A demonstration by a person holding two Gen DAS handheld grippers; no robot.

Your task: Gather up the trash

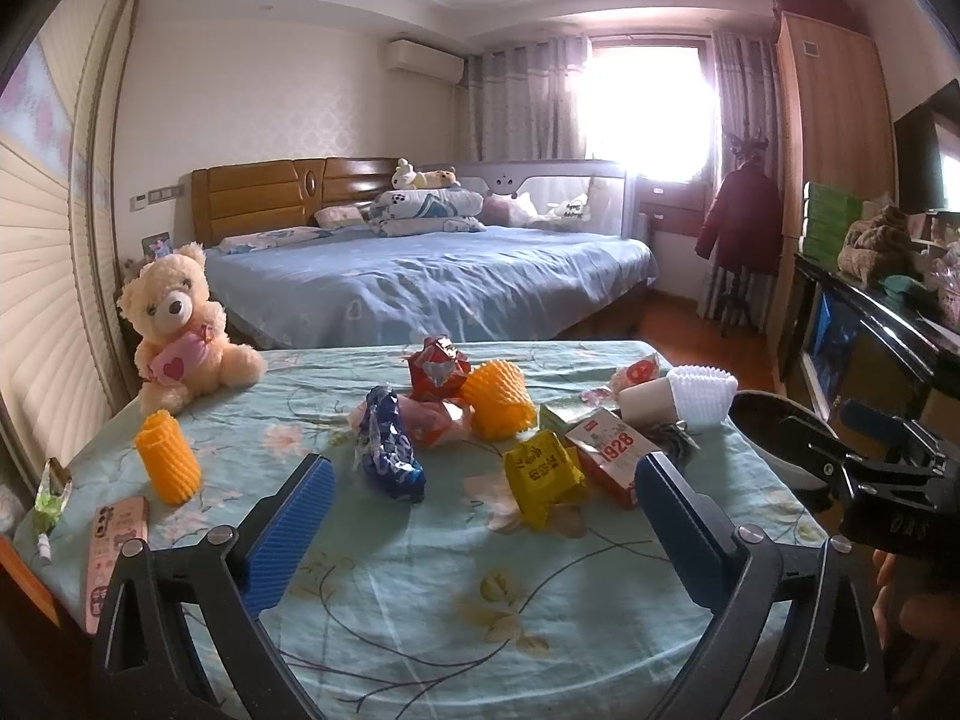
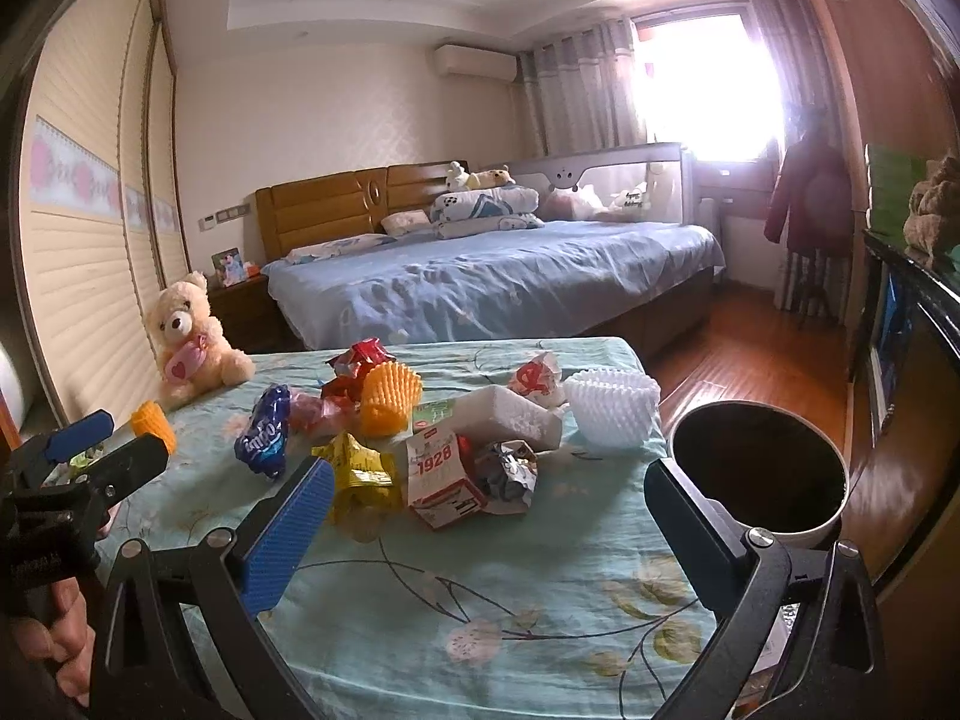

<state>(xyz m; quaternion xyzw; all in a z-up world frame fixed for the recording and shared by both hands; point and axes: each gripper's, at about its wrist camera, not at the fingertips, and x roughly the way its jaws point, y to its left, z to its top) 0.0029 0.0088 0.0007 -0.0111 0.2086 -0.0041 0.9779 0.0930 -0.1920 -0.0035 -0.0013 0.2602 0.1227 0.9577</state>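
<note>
Both fisheye views sit low at the near edge of the table draped in a pale green floral cloth (image 1: pixel 420 570), facing the blue-sheeted bed (image 2: pixel 492 282) and bright window. The left wrist view looks from the left, the right wrist view from the right; both share the central heap of wrappers.

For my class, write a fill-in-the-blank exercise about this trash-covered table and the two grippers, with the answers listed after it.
1. The left gripper and the right gripper both hold ____.
2. The carton printed 1928 lies beside a crumpled ____ wrapper.
3. The teddy bear sits at the table's far ____ corner.
4. The dark bin stands off the table's ____ edge.

Answers: nothing; yellow; left; right
</note>
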